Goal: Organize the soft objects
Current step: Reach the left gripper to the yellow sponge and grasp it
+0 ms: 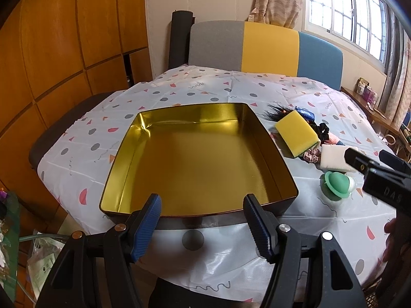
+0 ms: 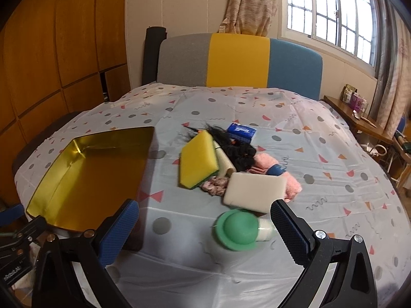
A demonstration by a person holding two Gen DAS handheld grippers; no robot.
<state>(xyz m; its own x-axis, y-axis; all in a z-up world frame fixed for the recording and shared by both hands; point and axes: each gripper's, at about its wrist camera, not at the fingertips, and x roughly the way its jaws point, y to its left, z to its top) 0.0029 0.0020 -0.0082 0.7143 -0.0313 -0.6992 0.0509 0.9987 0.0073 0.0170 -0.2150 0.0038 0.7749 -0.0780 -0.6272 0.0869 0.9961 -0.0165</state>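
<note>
An empty gold tin (image 1: 195, 159) sits on the patterned tablecloth; it also shows in the right wrist view (image 2: 90, 172) at the left. To its right lies a pile of soft things: a yellow sponge (image 2: 199, 160), a white foam block (image 2: 254, 192), a green round puff (image 2: 237, 229), a pink cloth (image 2: 267, 163), black hair pieces (image 2: 236, 148) and a pink scrunchie (image 2: 214, 184). My left gripper (image 1: 203, 228) is open at the tin's near edge. My right gripper (image 2: 205, 233) is open, just short of the green puff.
A blue tissue pack (image 2: 241, 131) lies behind the pile. A grey, yellow and blue headboard (image 2: 239, 61) stands at the far side. A wooden side table (image 2: 359, 120) is at the right, wooden cabinets at the left.
</note>
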